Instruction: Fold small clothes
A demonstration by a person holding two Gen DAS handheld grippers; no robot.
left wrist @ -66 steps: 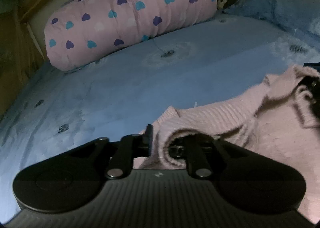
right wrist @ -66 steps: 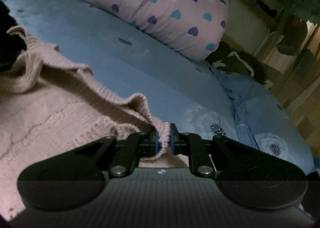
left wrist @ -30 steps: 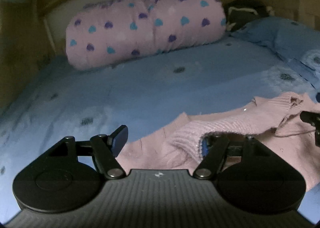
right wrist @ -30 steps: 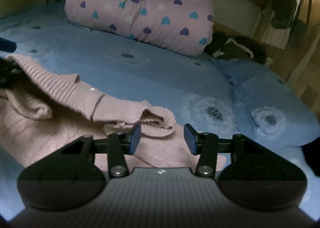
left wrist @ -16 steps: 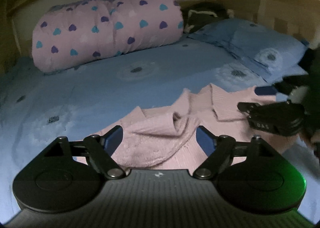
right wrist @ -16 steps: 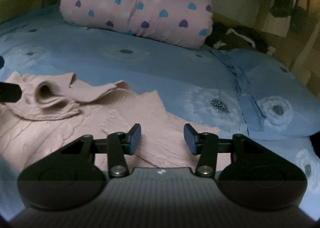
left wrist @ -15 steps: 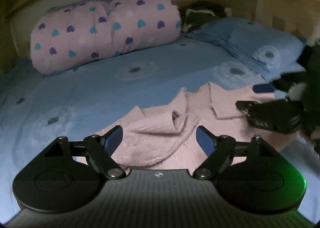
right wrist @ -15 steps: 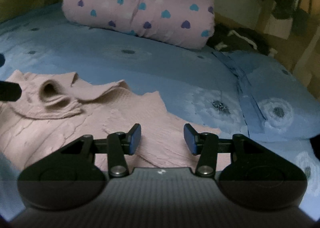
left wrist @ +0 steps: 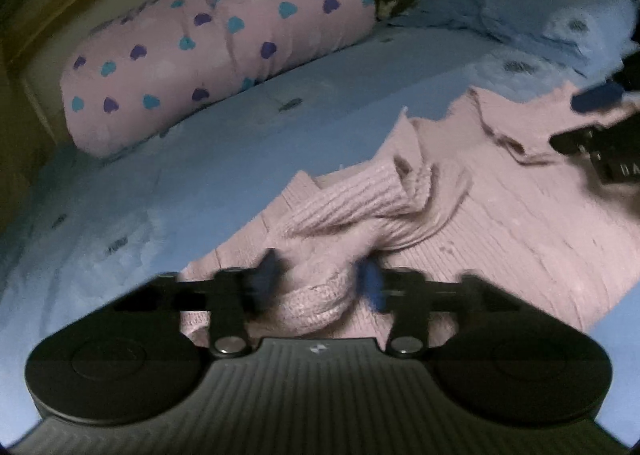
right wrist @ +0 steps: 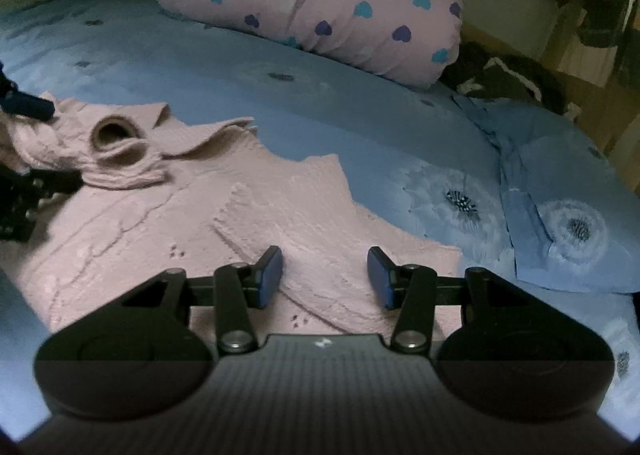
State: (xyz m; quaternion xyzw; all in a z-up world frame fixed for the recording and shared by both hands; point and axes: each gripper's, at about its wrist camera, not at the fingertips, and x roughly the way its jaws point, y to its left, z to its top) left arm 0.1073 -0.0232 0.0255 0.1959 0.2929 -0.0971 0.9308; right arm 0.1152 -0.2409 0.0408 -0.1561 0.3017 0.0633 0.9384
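Bed (right wrist: 280, 95), blue floral sheet: we log pink sweater (right wrist: 180, 215); left claw (left wrist: 320, 279) closing around its sleeve, right claw (right wrist: 324, 275) spread.

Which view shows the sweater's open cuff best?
The right wrist view: the pink sweater's rolled cuff faces the lens, its round opening visible and sharp. In the left wrist view the cuff appears only side-on and blurred, beyond the bunched knit between the closing left claw.

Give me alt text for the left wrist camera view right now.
The left hand-held gripper is closing its jaws around a bunched fold of a pink knit sweater lying on a blue bed sheet. A pink heart-print pillow lies behind it.
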